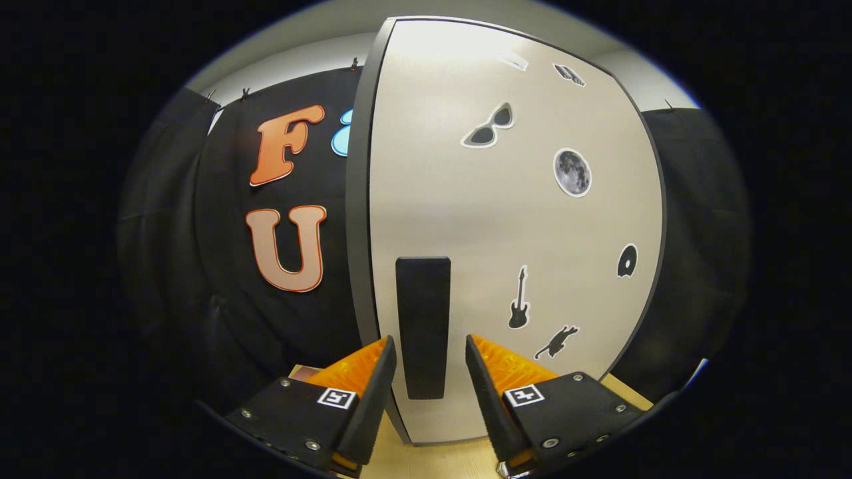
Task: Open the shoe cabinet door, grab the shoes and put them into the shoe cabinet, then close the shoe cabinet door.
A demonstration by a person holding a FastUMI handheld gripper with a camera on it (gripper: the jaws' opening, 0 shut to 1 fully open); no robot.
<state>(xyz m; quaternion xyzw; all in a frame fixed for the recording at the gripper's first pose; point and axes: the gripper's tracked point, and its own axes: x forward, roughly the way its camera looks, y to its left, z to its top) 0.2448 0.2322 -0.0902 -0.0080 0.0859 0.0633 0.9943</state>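
The shoe cabinet door stands closed on the desk, directly ahead of the hand-held gripper. Its fingers are spread apart, flanking the door's vertical black handle without touching it. Stickers dot the door face.

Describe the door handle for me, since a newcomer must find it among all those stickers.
Start at the pale cabinet door facing the gripper, framed by a dark edge. Low on its left side, near that edge, stands the handle, a tall black upright bar, lined up with the gap of the open jaws. Unlike the small stickers, such as the guitar sticker to its right, it is a plain raised block.
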